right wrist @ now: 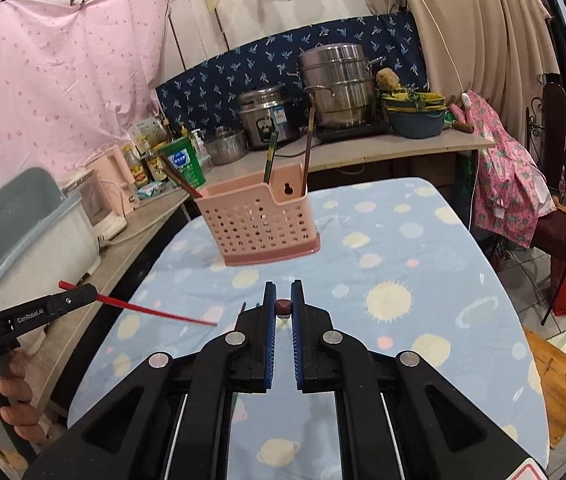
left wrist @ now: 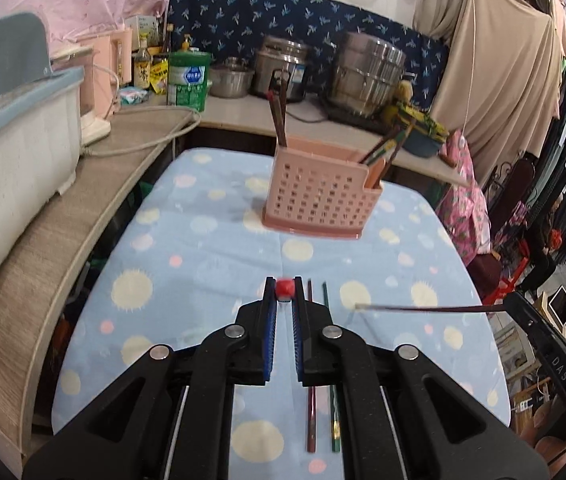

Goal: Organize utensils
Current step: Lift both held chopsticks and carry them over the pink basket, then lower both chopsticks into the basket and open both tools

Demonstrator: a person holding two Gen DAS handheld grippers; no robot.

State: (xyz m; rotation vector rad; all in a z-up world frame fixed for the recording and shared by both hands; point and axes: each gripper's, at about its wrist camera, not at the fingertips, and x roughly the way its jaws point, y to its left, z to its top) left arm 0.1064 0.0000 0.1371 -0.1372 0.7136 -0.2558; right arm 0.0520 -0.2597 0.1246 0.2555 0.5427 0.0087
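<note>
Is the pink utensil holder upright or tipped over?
Upright: the pink utensil holder stands on its base on the spotted cloth, chopsticks sticking up.

Utensil holder (left wrist: 317,196) stands upright on surface (left wrist: 187,256), toward far end. Several chopsticks (left wrist: 279,112) stand inside holder. Two chopsticks (left wrist: 311,420) lie side by side on surface at near end, under left tongs (left wrist: 285,294). Counter (left wrist: 243,114) behind surface carries rice cooker (left wrist: 281,68), steamer pot (left wrist: 367,76) right of it, bowl (left wrist: 231,80) left.

Lighting: even, bright indoor, soft shadows. Fisheye bend w/ dark vignette at corners. Slight motion blur on pink perforated plastic utensil holder (left wrist: 319,192); glare minimal.
</note>
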